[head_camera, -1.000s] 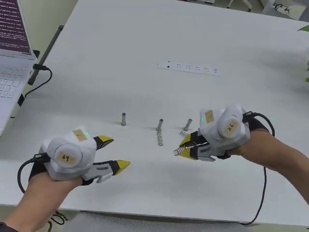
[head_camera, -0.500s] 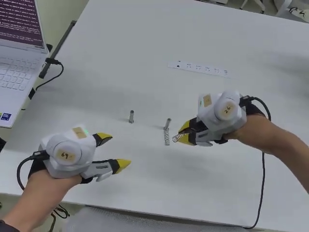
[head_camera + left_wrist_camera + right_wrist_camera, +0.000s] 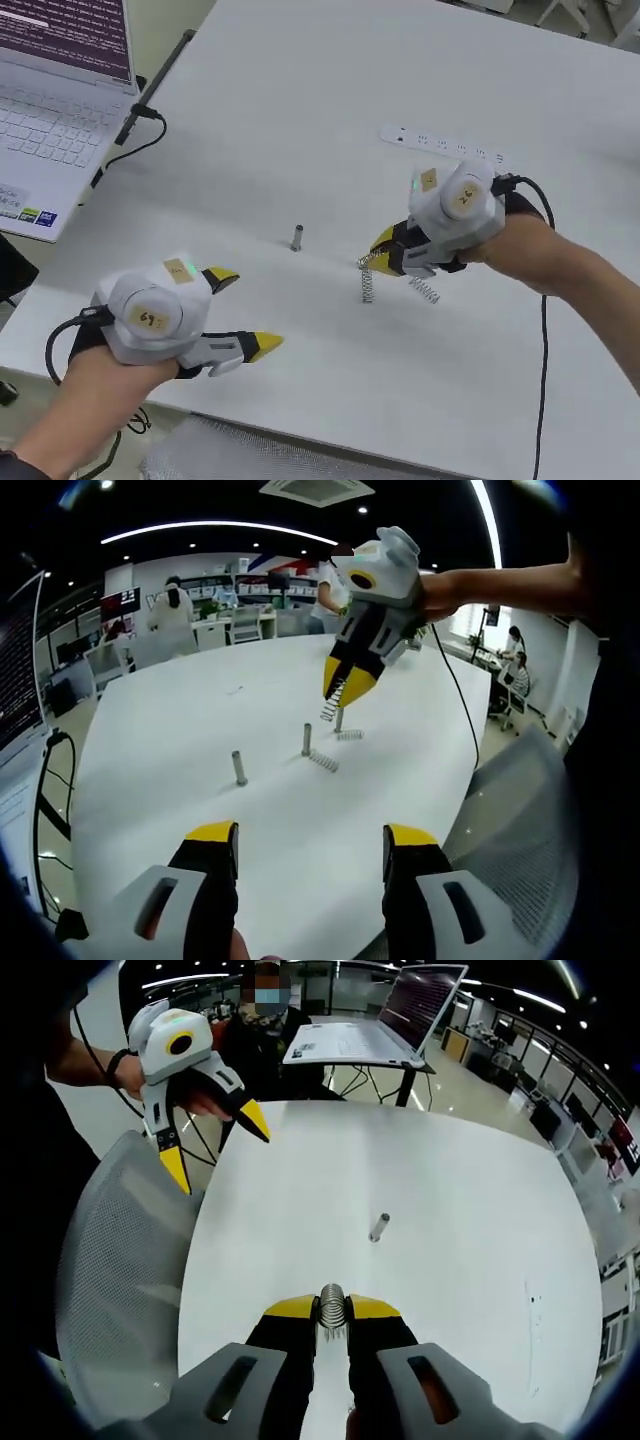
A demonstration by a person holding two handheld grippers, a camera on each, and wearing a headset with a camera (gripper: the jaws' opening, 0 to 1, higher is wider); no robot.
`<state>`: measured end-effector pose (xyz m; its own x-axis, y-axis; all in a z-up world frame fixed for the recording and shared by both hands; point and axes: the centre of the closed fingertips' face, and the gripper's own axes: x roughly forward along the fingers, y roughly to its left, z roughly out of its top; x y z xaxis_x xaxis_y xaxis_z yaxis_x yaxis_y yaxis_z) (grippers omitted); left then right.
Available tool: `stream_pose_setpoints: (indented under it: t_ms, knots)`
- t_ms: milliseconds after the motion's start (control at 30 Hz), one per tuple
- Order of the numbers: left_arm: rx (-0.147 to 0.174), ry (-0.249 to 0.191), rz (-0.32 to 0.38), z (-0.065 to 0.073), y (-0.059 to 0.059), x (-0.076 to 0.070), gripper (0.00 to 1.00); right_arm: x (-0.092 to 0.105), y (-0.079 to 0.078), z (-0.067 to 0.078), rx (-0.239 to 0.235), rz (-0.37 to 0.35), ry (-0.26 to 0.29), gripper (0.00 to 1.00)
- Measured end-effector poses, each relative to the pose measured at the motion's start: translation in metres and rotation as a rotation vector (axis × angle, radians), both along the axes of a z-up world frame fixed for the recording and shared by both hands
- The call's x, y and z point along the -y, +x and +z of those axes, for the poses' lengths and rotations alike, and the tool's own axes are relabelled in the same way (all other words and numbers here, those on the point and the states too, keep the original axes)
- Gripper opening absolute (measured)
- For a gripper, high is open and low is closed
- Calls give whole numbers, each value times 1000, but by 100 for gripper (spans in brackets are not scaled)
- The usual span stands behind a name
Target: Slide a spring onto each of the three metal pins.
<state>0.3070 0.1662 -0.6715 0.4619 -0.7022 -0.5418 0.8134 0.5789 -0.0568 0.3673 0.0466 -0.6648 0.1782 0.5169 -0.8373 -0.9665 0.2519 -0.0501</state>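
Tightly, right hand-held gripper [image 3: 380,250] clamping coiled spring [image 3: 332,1298], left hand-held gripper [image 3: 246,311] gaping, cylindrical metal pin [image 3: 297,237] upright

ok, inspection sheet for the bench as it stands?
Surface: white table, no spills seen.
Job's things: three upright pins, all looking bare: near pin, middle pin, far pin. Loose spring lies by the middle pin, second loose spring by the far pin. Held spring is clamped.
Clutter: laptop, power strip.
Grippers: left claw open, empty, near the table's front edge. Right claw shut on the held spring, above the pins.
Cables: black cable at the laptop, gripper lead.
Surroundings: open office, mesh chair, people behind.
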Motion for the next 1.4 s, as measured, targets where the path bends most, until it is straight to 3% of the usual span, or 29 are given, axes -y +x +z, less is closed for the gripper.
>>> stream_pose_setpoints:
  t_ms: [367,900,1400]
  knots:
    - [-4,1,21,-3,3,-9,55,-23,21,-6,-17,25,0,9]
    - [-1,-14,26,3,6,-6,55,-47,53,-15,-18,60,-21,9]
    - [-2,-24,31,8,7,-5,56,-57,72,-40,-24,78,-64,9]
